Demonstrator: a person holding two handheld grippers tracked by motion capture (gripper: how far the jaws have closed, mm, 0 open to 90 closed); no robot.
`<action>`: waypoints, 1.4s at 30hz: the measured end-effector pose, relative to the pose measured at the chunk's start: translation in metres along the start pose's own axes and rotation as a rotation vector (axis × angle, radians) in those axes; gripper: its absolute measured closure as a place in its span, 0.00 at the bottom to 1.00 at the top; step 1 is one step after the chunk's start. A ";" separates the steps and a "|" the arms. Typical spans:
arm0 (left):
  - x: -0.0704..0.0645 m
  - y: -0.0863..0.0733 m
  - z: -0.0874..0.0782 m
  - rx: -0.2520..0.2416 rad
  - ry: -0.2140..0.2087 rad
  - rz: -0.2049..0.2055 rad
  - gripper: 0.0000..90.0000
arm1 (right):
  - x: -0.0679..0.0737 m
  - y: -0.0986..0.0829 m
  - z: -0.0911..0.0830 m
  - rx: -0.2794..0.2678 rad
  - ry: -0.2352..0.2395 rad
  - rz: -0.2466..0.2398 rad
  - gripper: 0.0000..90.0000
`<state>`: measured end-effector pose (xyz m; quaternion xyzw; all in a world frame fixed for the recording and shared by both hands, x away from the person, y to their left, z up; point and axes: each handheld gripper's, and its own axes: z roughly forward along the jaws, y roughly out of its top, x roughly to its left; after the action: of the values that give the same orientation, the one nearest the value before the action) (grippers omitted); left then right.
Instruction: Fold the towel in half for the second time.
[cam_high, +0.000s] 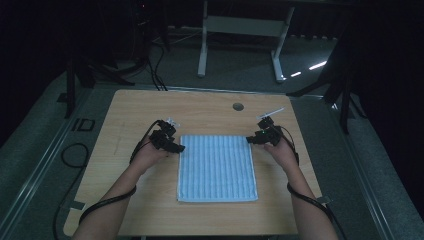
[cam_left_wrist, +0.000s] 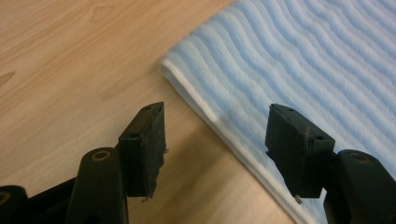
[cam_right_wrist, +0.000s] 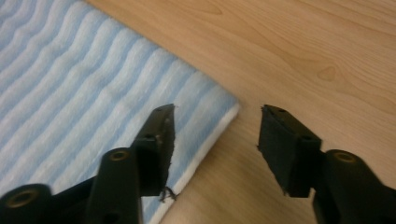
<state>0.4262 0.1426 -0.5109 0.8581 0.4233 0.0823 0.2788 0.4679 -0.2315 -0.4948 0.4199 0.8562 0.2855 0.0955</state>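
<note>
Spanning most of the high view, the wooden table carries a blue-and-white striped towel lying flat near its middle, folded (the doubled white edge is plain in the left gripper view, not from above). A round grommet hole sits beyond the towel, and a white desk frame stands on the floor behind. The left gripper rests at the towel's far left corner, the right gripper at its far right corner. From above their jaws are too small to read. The left gripper view shows its jaws spread wide, straddling the towel's edge, nothing held. The right gripper view shows the same: jaws parted across the corner, one over cloth, one over bare wood.
</note>
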 end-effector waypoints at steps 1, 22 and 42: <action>0.000 0.000 0.000 0.000 0.000 0.000 0.42 | 0.000 0.000 0.000 0.000 0.000 0.000 0.53; 0.016 0.025 0.045 0.030 0.043 -0.022 0.55 | -0.008 0.013 0.039 0.099 -0.020 0.041 0.72; 0.004 0.042 0.001 -0.114 0.001 -0.015 0.95 | -0.001 0.027 0.006 -0.018 -0.074 -0.051 0.97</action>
<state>0.4577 0.1253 -0.4889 0.8377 0.4244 0.1046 0.3275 0.4883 -0.2169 -0.4845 0.4073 0.8599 0.2749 0.1382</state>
